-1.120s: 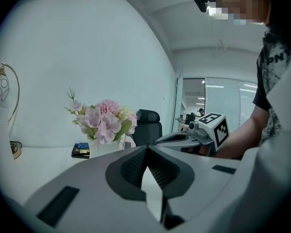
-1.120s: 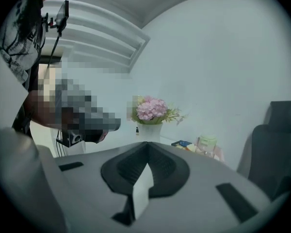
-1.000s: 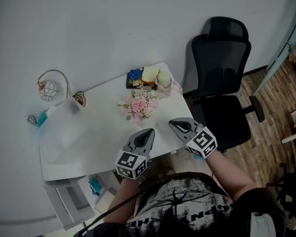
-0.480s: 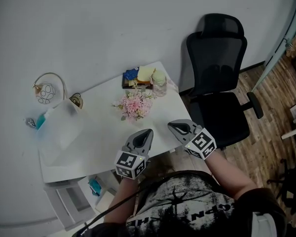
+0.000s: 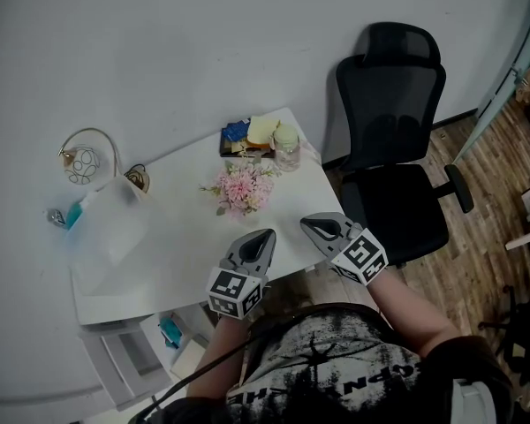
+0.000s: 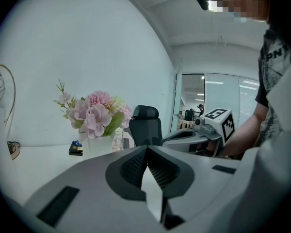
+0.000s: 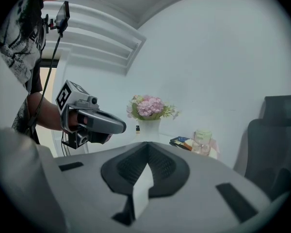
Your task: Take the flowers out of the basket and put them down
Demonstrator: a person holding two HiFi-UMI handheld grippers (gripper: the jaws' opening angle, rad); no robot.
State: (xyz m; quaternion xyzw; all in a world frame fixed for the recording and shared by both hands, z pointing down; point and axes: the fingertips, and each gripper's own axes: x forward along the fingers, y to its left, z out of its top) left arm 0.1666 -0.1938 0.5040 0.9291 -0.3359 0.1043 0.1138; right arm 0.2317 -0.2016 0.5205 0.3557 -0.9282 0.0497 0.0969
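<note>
A bunch of pink flowers point(image 5: 240, 189) stands upright in a small white pot in the middle of the white table point(image 5: 185, 254). The left gripper view shows the flowers point(image 6: 94, 115) ahead to the left, and the right gripper view shows the flowers point(image 7: 149, 106) straight ahead. My left gripper point(image 5: 263, 237) and right gripper point(image 5: 311, 225) hover side by side over the table's near edge, short of the flowers. Both are shut with nothing between their jaws. Each shows in the other's view: the right gripper point(image 6: 185, 136) and the left gripper point(image 7: 117, 126).
A black office chair point(image 5: 393, 131) stands right of the table. Behind the flowers lie stacked coloured items point(image 5: 247, 136) and a clear jar point(image 5: 287, 148). At the left are a gold wire stand point(image 5: 88, 155) and a clear plastic container point(image 5: 115, 223). An open drawer point(image 5: 172, 338) sits below.
The head view has shifted slightly, so the table sits a little further left. Both grippers keep their places and stay shut.
</note>
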